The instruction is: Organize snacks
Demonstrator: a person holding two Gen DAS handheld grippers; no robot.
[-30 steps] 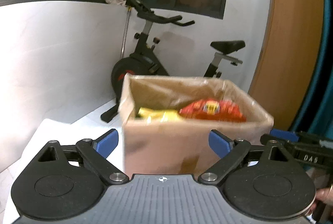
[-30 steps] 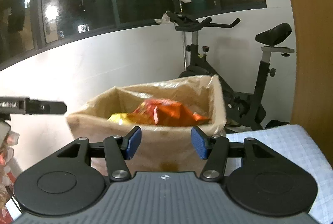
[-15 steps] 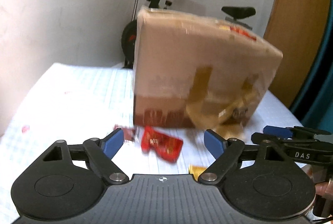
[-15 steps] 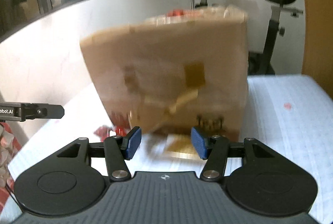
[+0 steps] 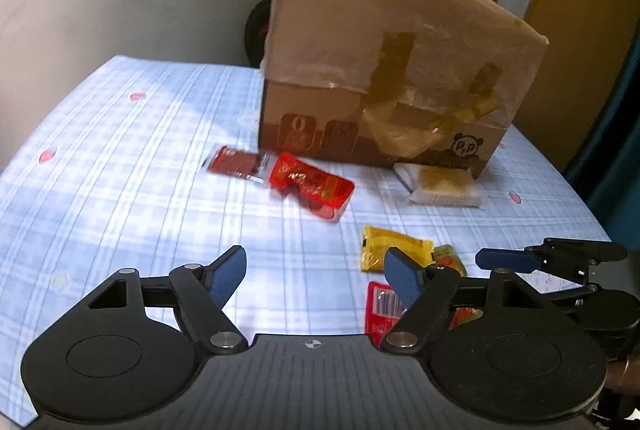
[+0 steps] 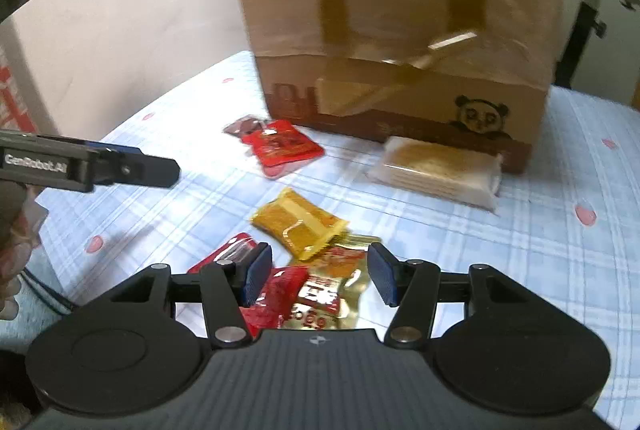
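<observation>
Snack packets [image 5: 311, 186] lie scattered on the tablecloth [image 5: 120, 190] before the cardboard box [image 5: 384, 70], one wafer pack [image 6: 436, 170] against it.

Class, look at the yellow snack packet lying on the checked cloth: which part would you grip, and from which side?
Grip the yellow packet across its short width near the middle, coming from above with fingers either side. It lies flat and clear at its far end; its near end overlaps the gold packet.
</observation>
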